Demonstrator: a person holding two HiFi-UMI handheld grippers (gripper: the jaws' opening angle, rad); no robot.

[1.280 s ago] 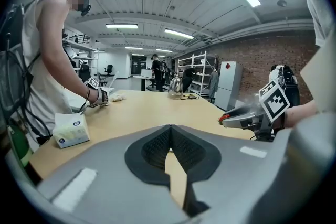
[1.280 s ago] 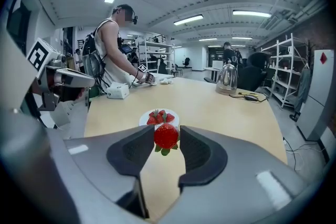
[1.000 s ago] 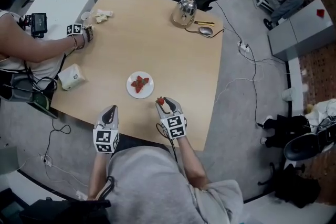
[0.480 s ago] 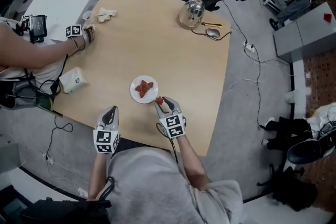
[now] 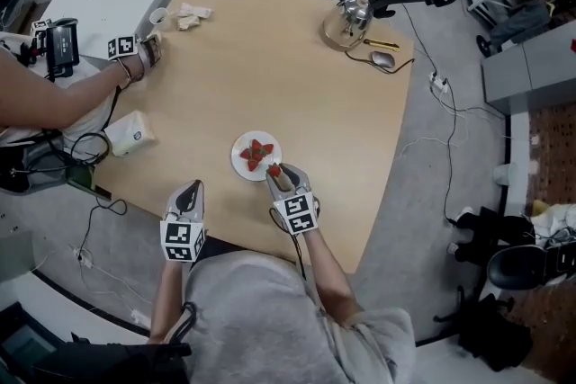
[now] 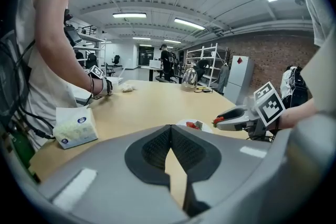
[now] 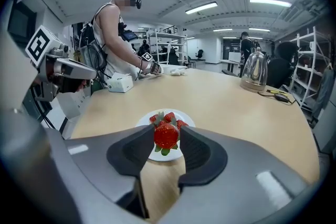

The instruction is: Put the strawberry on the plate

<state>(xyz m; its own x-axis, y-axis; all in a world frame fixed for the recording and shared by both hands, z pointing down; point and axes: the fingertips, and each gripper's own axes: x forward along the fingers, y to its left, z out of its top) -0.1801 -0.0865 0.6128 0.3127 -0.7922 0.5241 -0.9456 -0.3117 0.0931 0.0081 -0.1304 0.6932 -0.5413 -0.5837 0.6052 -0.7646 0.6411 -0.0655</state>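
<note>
Right gripper (image 5: 277,174): jaws part open, pads clamped on the strawberry (image 7: 166,135) | strawberry: held at the near rim of the plate (image 5: 241,166), plate on worktop (image 5: 270,58) | left gripper (image 6: 171,126): jaws tip to tip, empty, at worktop's near edge

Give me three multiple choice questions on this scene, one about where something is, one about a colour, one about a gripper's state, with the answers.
1. Where is the strawberry held by the right gripper? A by the near rim of the plate; B beside the kettle; C above the tissue box.
2. What colour is the plate? A blue; B white; C black.
3. How are the fingers of the left gripper? A wide apart; B closed on a strawberry; C together, empty.
Answers: 1 A, the head view shows it at that rim. 2 B, its bare rim is white. 3 C, the left gripper view shows them meeting with nothing between.
</note>
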